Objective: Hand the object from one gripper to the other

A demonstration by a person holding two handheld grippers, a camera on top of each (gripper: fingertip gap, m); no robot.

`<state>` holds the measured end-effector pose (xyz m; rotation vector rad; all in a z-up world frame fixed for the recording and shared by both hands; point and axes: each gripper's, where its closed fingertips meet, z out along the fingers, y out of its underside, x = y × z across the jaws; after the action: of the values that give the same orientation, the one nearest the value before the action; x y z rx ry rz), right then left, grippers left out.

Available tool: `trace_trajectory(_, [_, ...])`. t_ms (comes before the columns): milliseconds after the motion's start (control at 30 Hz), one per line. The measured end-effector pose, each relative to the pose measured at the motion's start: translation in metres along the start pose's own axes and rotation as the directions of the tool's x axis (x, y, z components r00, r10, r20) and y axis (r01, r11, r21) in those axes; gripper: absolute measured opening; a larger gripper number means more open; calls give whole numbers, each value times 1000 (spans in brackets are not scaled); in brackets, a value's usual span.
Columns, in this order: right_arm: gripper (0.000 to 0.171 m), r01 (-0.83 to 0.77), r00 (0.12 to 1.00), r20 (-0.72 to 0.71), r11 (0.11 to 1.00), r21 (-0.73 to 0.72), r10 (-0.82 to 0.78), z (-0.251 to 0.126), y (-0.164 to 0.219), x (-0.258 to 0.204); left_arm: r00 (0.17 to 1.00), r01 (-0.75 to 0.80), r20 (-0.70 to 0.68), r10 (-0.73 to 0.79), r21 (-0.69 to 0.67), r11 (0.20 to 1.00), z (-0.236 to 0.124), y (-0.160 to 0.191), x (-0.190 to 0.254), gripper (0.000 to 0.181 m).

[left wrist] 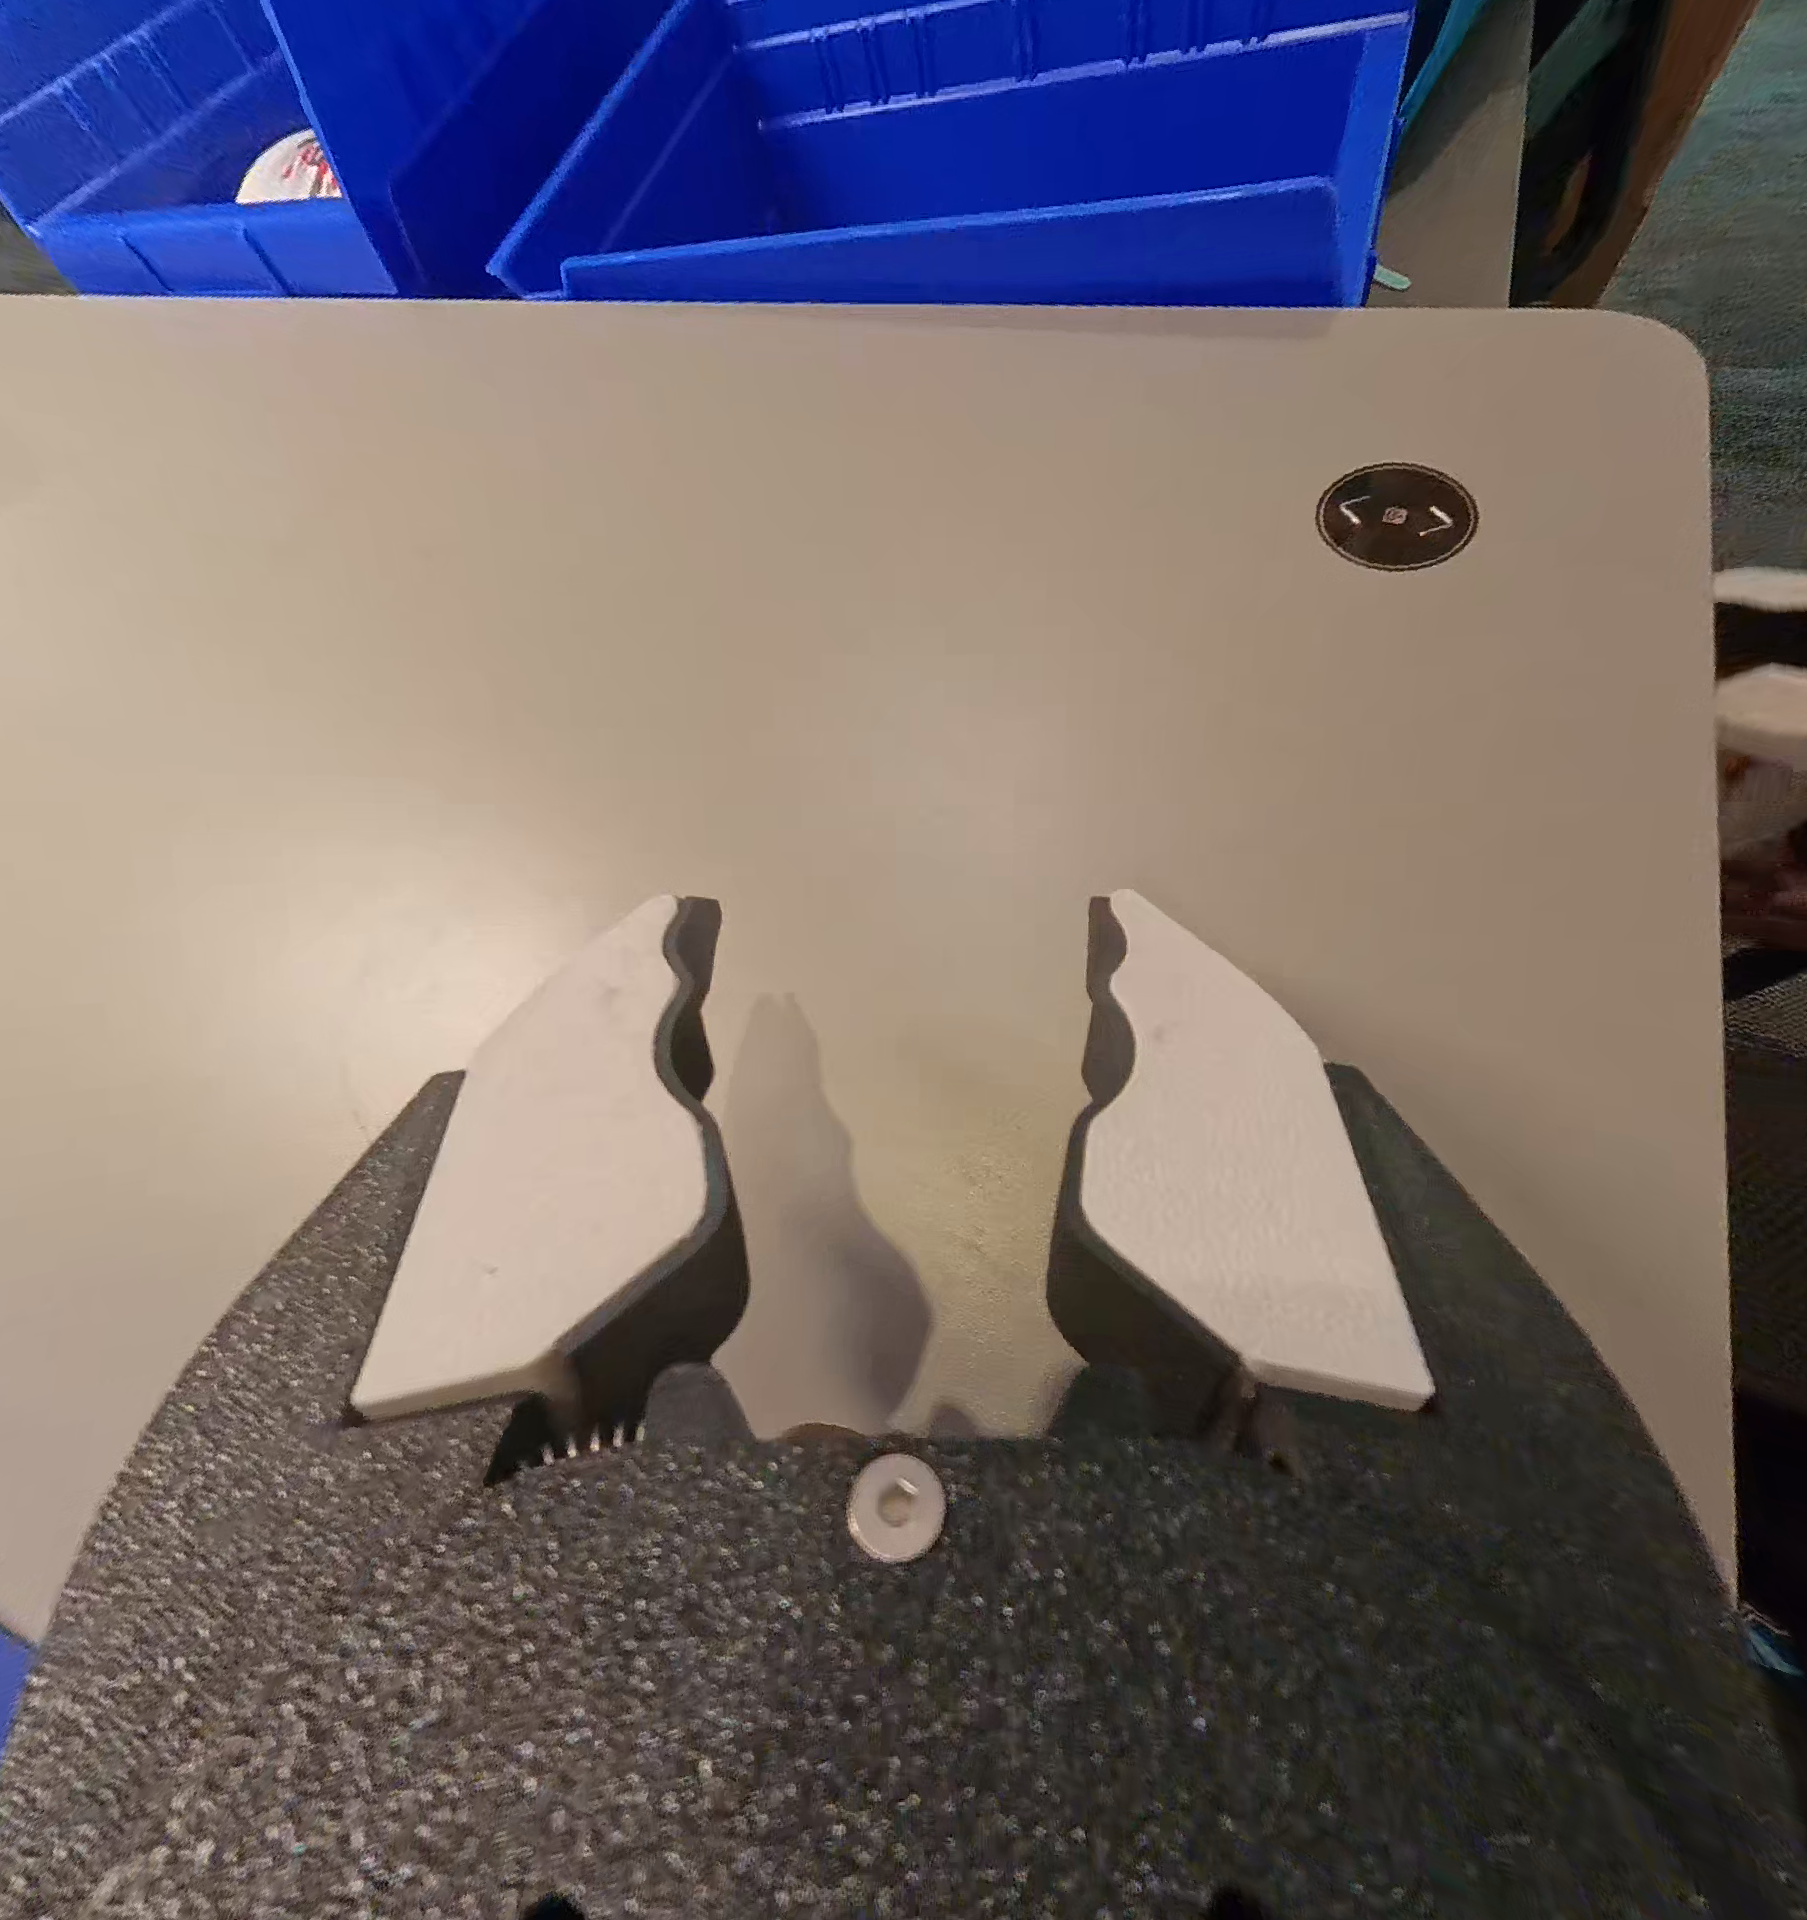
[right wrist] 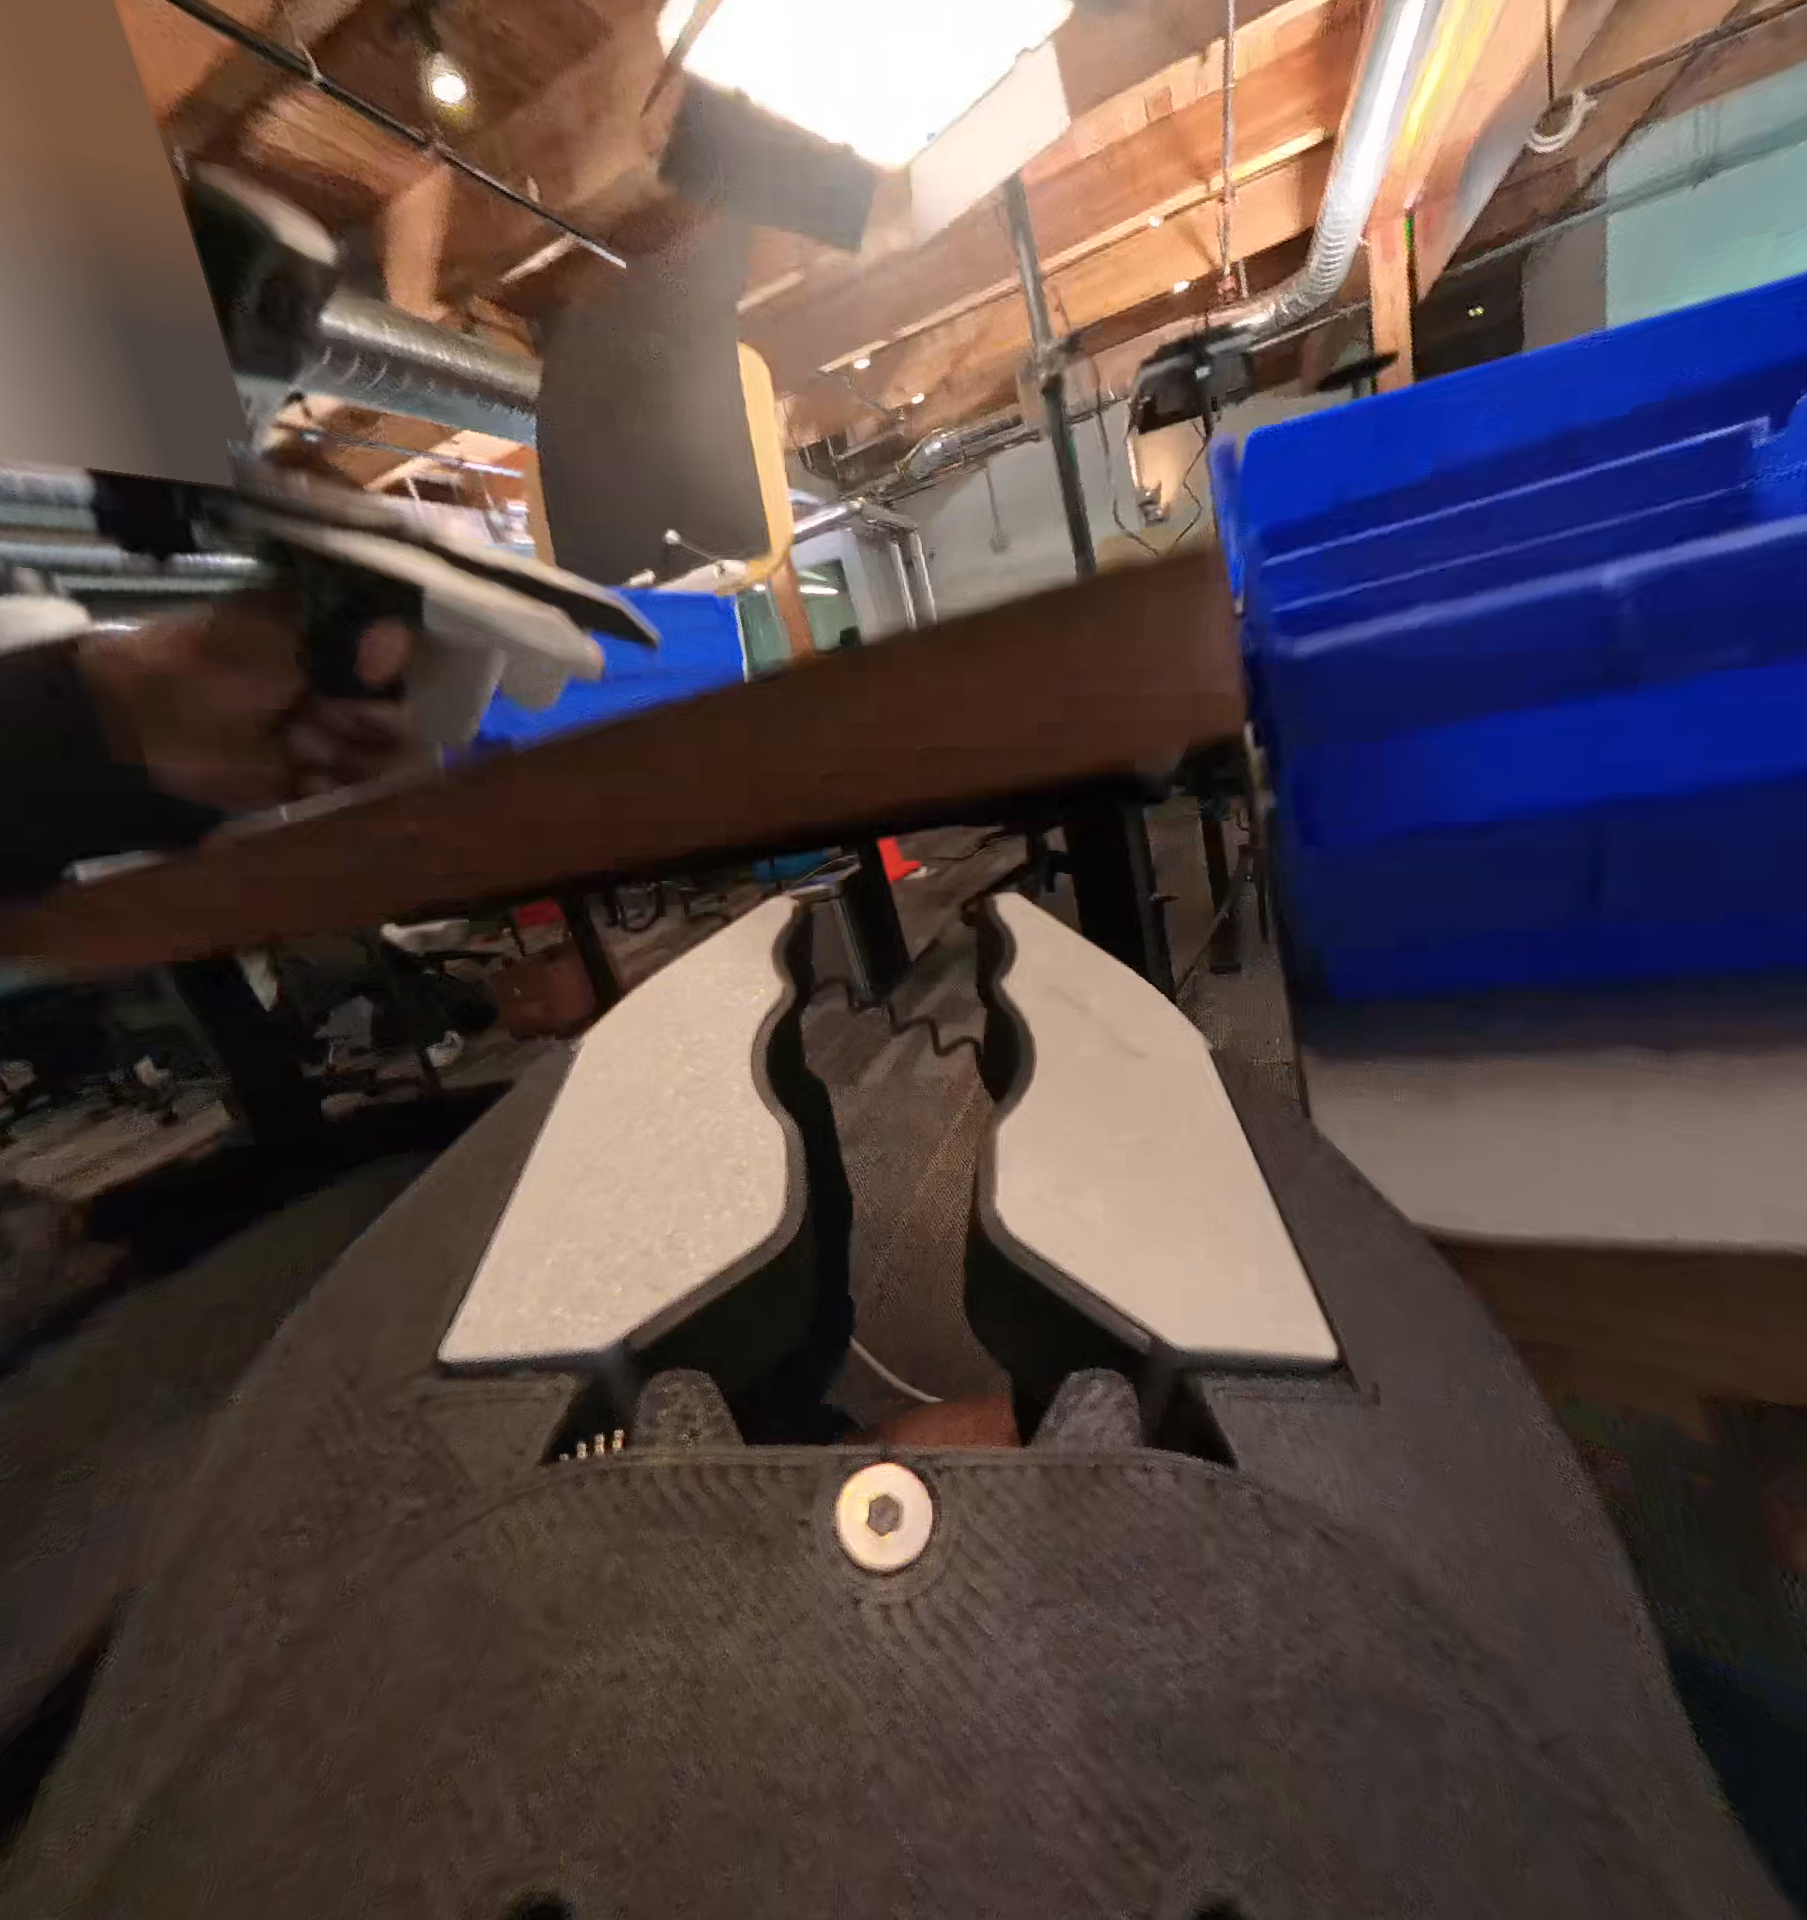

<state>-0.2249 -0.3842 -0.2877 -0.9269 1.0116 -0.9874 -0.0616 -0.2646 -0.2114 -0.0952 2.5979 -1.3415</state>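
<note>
Left tool point(left wrist: 904, 914) spread wide, empty, over bare grey surface point(left wrist: 670, 623). Right tool point(right wrist: 891, 914) below surface edge, narrowly parted, empty. Blue bins point(left wrist: 982, 156) at far side. Task object: location cannot be determined.

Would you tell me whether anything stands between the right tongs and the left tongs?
Yes: the table edge crosses between them; the right tongs sit below it, the left tongs above. Neither holds an object.
</note>
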Motion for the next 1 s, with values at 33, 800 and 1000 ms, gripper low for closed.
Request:
trace_trajectory(33, [30,33,999,-7,999,10,-33,-7,17,-2,1000,-9,4,9,-1,1000,0,0,0,71])
trace_trajectory(800, [60,-55,975,-36,-78,-995,-218,-185,507,67,994,-27,106,17,95,995,2,-19,-8,76])
trace_trajectory(1000, [61,-77,969,-24,-207,-975,-246,-192,570,81,995,-8,96,3,54,999,11,-18,-10,74])
